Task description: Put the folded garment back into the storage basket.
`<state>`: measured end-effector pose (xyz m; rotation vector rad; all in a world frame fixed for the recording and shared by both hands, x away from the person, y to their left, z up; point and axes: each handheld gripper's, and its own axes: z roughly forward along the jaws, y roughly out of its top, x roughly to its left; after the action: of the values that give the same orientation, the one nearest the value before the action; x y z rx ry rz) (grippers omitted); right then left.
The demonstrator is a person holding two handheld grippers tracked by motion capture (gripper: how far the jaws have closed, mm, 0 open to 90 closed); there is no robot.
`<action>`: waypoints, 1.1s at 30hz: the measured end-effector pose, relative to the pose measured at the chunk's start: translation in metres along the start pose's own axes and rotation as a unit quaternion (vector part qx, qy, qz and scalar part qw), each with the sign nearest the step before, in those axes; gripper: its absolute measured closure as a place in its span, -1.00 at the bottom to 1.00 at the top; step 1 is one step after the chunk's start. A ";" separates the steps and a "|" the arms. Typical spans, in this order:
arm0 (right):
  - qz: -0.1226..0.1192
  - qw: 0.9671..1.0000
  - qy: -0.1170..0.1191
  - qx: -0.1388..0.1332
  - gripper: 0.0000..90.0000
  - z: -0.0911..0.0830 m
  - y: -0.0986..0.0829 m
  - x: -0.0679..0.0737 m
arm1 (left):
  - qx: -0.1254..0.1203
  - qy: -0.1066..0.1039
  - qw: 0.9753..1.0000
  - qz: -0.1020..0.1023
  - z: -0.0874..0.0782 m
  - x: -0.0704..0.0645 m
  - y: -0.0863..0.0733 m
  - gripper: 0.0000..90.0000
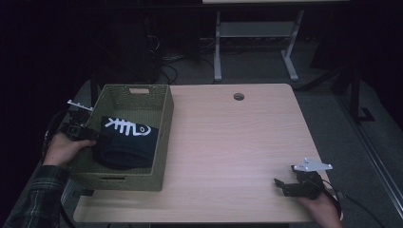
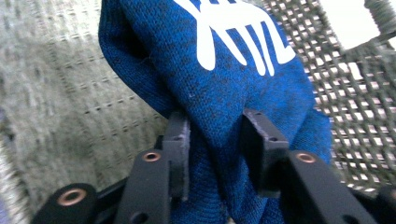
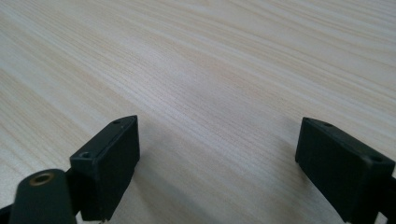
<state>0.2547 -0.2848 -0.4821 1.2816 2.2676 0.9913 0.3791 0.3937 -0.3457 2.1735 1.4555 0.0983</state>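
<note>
My left tool (image 2: 212,135) is clamped on a fold of the blue fishbone-print cloth (image 1: 124,140), which sits inside the green woven basket (image 1: 164,137) at the left of the high view. I judge I'm mid-grasp, so the next move calls for a clean lift clear of the basket wall. My right tool (image 1: 283,185) rests wide open on the worktop (image 1: 228,142), lower right.
</note>
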 end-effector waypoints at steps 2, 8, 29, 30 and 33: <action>0.000 1.000 0.000 0.000 -0.70 0.000 0.000 0.000 | 0.001 0.013 1.000 0.001 0.000 0.000 0.000 0.30; 0.000 1.000 0.000 0.000 -0.70 0.000 0.000 0.000 | 0.000 0.040 0.999 -0.002 -0.002 0.002 0.000 0.11; 0.000 1.000 0.000 0.000 -0.70 0.000 0.000 0.000 | -0.066 0.039 0.996 0.042 0.000 -0.048 0.020 -0.68; 0.000 1.000 0.000 0.000 -0.70 0.000 0.000 0.000 | -0.073 0.039 0.996 0.044 0.001 -0.051 0.021 -0.69; 0.000 1.000 0.000 0.000 -0.70 0.000 0.000 0.000 | -0.092 0.032 0.994 0.053 0.002 -0.061 0.026 -0.71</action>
<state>0.2548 -0.2848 -0.4821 1.2831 2.2679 0.9912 0.3759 0.3322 -0.3222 2.1121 1.3095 0.3298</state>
